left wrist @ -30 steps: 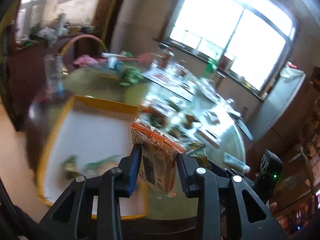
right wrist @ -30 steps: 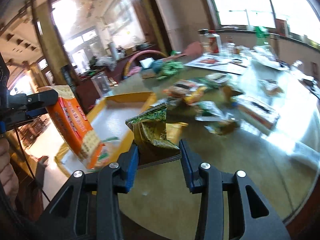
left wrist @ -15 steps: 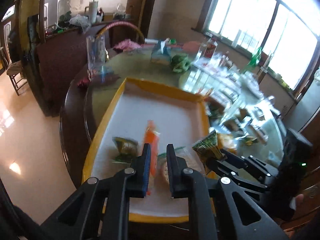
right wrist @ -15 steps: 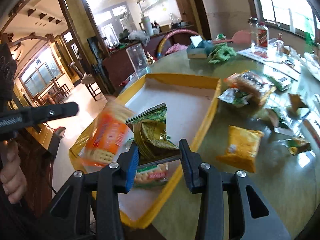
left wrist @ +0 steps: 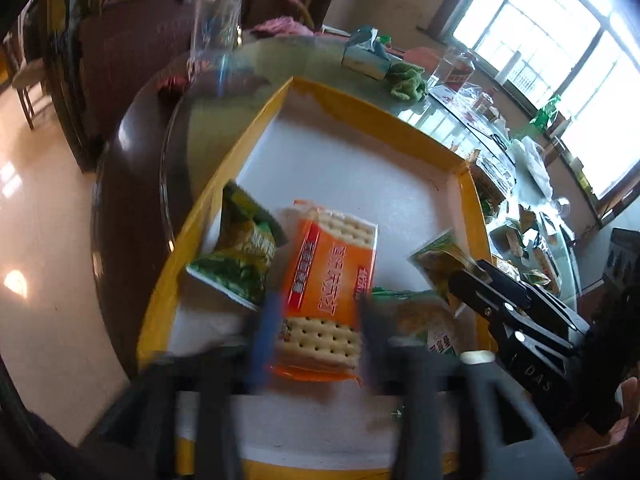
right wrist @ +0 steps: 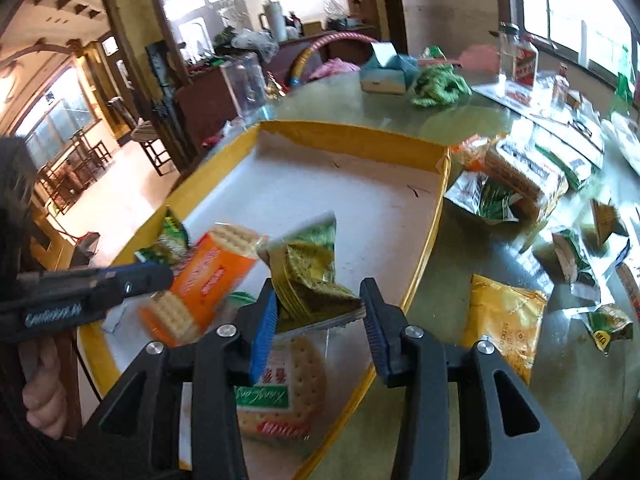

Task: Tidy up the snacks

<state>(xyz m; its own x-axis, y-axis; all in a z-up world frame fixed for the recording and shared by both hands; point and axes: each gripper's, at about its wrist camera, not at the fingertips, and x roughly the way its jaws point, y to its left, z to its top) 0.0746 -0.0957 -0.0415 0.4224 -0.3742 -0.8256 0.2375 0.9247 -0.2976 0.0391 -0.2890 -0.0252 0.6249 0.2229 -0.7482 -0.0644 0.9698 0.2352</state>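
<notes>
The tray (left wrist: 360, 168) is a shallow white-floored box with a yellow rim, set at the near edge of the round glass-topped bench (right wrist: 460, 128). Its far half is bare floor; the snacks lie in the near half.

The left gripper (left wrist: 316, 332) is blurred at the near rim. Its jaws have just been opening and stand wide, one on each side of the orange cracker pack (left wrist: 328, 280), with no pad pressing on it. The pack lies on the tray floor. A green-and-yellow packet (left wrist: 240, 256) lies just beside it, against the left rim.

The right gripper (right wrist: 318, 316) hovers over the near right part of the tray. Its jaws have just been opening. The green snack packet (right wrist: 308, 276) sits between them, against the left pad, with a gap at the right pad. Whether it is still gripped cannot be told. Below it a clear pack of round crackers (right wrist: 280, 384) lies on the tray floor.

Right of the tray, the bench carries a yellow packet (right wrist: 504, 320) and a scatter of green and clear packs, well apart from the rim. At the far side are a tissue box (right wrist: 384, 72), a green cloth (right wrist: 440, 88) and a bottle (right wrist: 520, 64). A large window lights the room; dark wooden furniture stands behind.
</notes>
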